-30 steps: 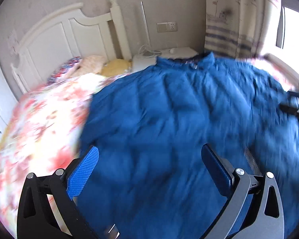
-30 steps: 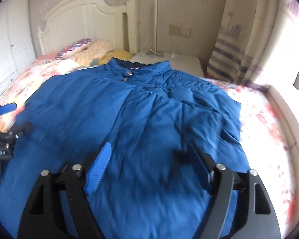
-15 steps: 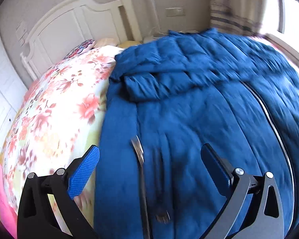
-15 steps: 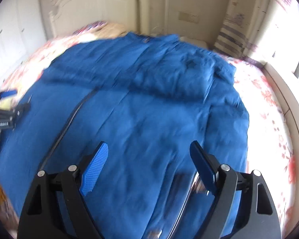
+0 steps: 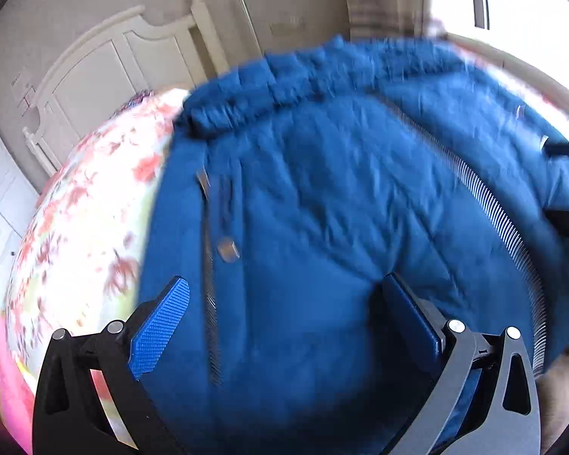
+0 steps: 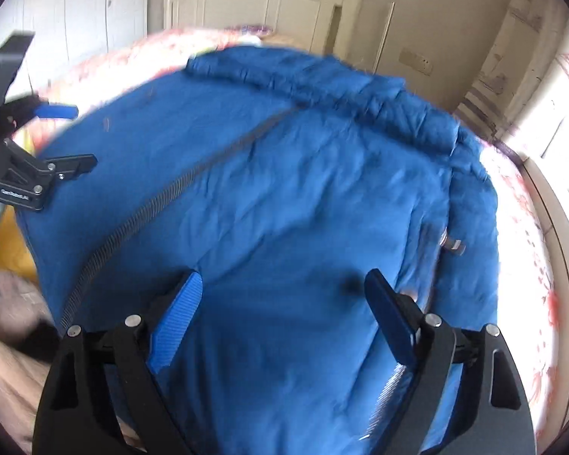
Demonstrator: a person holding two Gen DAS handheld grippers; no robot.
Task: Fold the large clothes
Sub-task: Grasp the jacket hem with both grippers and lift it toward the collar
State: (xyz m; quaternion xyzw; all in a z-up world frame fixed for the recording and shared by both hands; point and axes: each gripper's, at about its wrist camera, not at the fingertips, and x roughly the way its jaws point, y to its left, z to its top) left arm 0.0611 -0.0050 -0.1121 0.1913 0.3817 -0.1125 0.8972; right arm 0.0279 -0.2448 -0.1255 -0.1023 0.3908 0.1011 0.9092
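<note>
Sunlit bedroom, white headboard [image 5: 106, 72] at the far wall, and a bed with a floral cover [image 5: 83, 235] that carries the whole job.

At the left gripper [image 5: 284, 322] the jaws stand wide apart with nothing clamped; only the blue padded jacket [image 5: 341, 197] lies beneath the gap, and no pad presses on it. At the right gripper [image 6: 284, 311] the jaws are opening wider, again with just jacket fabric showing below them and nothing pinched. The left gripper also shows at the left edge of the right wrist view, off the jacket's side.

Compared with a second ago, both cameras have drawn back toward the jacket's lower end and sunk closer to the cloth. The collar, then near the middle of each view, now sits far up the frame, and the long zipper [image 6: 144, 204] crosses the foreground. The jacket itself looks unmoved, spread flat with its collar toward the headboard.

That suggests both tools are lining up on the hem, probably to lift the lower edge and fold it toward the collar. No fold across the length is visible yet.
</note>
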